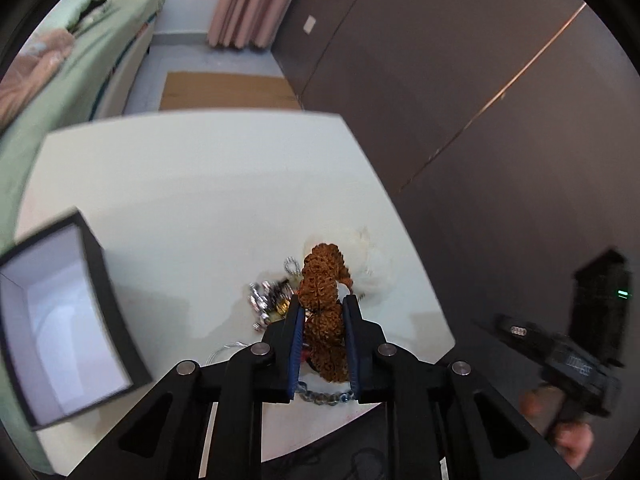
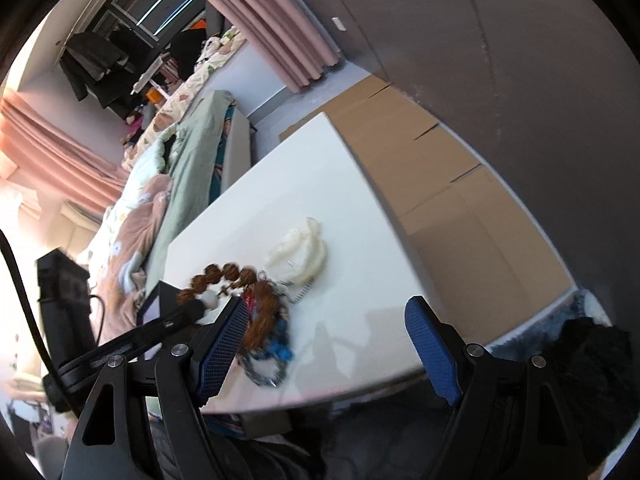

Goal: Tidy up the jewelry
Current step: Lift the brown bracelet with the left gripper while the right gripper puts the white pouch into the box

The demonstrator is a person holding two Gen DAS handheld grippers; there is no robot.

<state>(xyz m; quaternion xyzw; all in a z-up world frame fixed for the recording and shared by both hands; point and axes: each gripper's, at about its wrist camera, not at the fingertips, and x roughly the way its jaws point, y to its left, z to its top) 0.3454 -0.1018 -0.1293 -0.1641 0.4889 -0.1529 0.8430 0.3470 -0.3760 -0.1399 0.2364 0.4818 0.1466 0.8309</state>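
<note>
Left wrist view shows my left gripper [image 1: 323, 304] clenched on the brown bead bracelet [image 1: 322, 284] — its rough, wrinkled beads fill the narrow gap between the blue pads, low in the centre of the frame. Just left of the beads lies a tangle of silver jewelry [image 1: 266, 298], and a metal chain [image 1: 324, 396] shows beneath the fingers. A pale white piece [image 1: 370, 268] sits right behind the bracelet on the white table [image 1: 180, 192]. At the left edge stands an open black box [image 1: 60, 320] with a white lining, tilted in the frame.

Right wrist view has my right gripper [image 2: 328, 328] released, its blue pads wide apart with bare tabletop between them. The bracelet curves at the lower left centre, beside the left pad, with a blue beaded piece [image 2: 280, 346] under it — blurred, so I cannot tell its form.
</note>
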